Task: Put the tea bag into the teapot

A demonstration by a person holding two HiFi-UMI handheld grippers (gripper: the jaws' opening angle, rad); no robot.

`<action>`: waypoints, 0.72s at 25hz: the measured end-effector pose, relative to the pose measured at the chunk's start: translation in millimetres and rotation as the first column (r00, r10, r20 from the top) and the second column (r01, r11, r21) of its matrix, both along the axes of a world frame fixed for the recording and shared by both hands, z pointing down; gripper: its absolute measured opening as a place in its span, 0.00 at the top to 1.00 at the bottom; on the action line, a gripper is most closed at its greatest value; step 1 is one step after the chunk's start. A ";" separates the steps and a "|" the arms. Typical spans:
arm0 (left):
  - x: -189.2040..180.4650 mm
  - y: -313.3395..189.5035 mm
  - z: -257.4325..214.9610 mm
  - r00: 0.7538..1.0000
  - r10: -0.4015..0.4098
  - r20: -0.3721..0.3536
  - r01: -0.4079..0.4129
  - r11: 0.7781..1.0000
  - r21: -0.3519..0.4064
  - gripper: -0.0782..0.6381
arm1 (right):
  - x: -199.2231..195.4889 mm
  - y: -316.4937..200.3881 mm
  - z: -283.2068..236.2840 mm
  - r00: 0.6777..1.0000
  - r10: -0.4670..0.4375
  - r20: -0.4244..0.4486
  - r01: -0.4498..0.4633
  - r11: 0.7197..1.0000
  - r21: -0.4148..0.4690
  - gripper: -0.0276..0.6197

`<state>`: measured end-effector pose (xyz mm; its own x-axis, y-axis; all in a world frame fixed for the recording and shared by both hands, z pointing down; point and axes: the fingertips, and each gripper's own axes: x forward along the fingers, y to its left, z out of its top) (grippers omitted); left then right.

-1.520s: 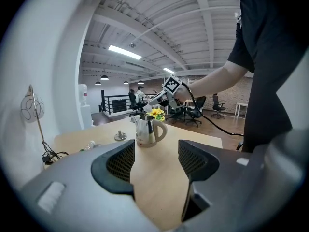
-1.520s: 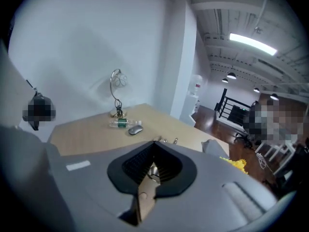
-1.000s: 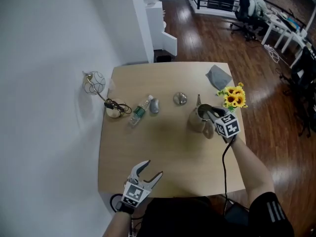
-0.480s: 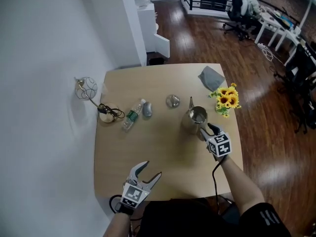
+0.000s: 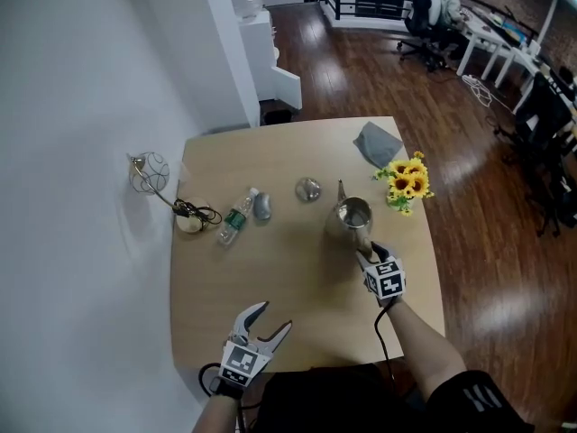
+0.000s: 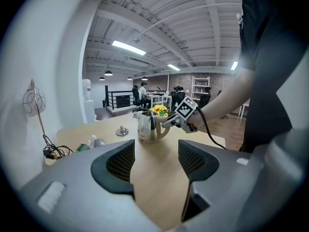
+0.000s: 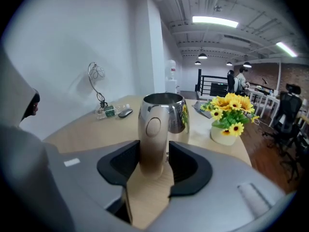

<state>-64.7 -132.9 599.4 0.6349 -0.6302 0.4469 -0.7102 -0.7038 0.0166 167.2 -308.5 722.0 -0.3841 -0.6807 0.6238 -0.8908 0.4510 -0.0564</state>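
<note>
A steel teapot (image 5: 352,216) stands lidless on the wooden table (image 5: 270,269), right of the middle; it also shows in the left gripper view (image 6: 148,127). My right gripper (image 5: 366,247) is at its near side. In the right gripper view, the pot's handle (image 7: 153,144) stands between the jaws of the right gripper (image 7: 153,166), which are opening, and the pads do not seem to press on it. A small white tag (image 7: 167,156) shows by the handle; no tea bag is visible. My left gripper (image 5: 270,318) is open and empty at the table's near edge.
The teapot's lid (image 5: 307,188) lies left of the pot. Sunflowers in a small pot (image 5: 403,181) stand just right of it, with a grey cloth (image 5: 377,143) behind. A plastic bottle (image 5: 233,218), a grey mouse (image 5: 261,207) and a wire lamp (image 5: 149,171) are at the left.
My right gripper has drawn back from over the teapot's mouth to its near side, at the handle. The left gripper has stayed at the near edge.
</note>
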 end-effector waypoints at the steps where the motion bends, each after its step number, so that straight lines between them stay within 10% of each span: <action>1: -0.6 0.4 1.7 1.000 -0.003 -0.002 0.003 1.000 -0.004 0.50 | 1.4 3.6 1.0 1.000 0.004 -0.004 -0.004 1.000 0.003 0.65; 10: -3.8 -1.5 -3.6 0.999 -0.008 -0.054 0.008 1.000 -0.005 0.50 | 6.9 77.0 -56.9 0.970 0.031 0.239 -0.043 0.998 0.044 0.80; 18: -4.0 16.8 -12.7 0.991 0.097 -0.091 -0.097 0.995 0.002 0.50 | -7.7 159.3 -104.5 0.960 0.037 0.278 -0.063 0.994 0.085 0.95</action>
